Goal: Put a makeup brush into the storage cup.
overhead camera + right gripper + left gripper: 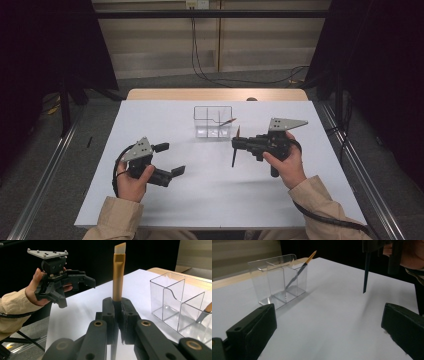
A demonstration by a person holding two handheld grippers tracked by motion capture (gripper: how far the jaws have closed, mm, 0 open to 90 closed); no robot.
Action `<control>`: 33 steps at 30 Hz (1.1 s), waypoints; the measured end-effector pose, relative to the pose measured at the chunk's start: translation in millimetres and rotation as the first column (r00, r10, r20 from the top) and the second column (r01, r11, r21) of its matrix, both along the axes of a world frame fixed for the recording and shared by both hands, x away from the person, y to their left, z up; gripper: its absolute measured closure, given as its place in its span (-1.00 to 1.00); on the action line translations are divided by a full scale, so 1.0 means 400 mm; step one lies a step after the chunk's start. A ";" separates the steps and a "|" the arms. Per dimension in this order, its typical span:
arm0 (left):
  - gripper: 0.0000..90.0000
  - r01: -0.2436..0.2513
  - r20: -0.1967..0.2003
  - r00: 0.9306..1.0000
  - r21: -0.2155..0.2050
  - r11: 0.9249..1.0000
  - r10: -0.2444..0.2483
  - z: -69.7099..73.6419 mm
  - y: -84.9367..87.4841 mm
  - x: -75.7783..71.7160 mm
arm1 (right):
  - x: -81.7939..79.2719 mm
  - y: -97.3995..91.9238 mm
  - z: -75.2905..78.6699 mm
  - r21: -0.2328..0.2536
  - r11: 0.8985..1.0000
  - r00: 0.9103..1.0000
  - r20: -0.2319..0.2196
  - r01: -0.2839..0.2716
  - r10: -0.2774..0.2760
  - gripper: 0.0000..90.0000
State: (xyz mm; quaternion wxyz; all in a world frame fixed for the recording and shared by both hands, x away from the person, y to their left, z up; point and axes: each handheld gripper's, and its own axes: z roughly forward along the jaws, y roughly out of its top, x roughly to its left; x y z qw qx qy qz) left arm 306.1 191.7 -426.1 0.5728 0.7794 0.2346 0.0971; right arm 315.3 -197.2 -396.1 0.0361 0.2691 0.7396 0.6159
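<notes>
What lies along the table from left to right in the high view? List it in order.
Left gripper, jaws open → clear divided box with a brush leaning in it → upright brush clamped in the right gripper.

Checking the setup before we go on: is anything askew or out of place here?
Nothing stands out. One brush leans in the clear organiser; the right gripper holds another brush upright.

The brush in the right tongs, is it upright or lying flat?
Upright: the brush stands clamped in the right tongs, bristles up, handle tip above the table.
</notes>
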 end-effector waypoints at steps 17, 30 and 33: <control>-1.00 -0.065 0.015 0.998 0.003 0.998 0.065 0.002 0.065 -0.013 | 0.003 -0.008 0.005 0.005 1.000 1.000 0.015 0.013 -0.013 0.86; -1.00 -0.090 0.032 0.995 -0.006 0.996 0.090 -0.001 0.095 -0.018 | 0.010 -0.010 0.011 -0.001 1.000 0.999 0.030 0.021 -0.021 0.86; -1.00 -0.090 0.033 0.995 -0.010 0.996 0.090 -0.002 0.098 -0.022 | 0.013 -0.009 0.015 -0.005 1.000 0.999 0.037 0.027 -0.027 0.86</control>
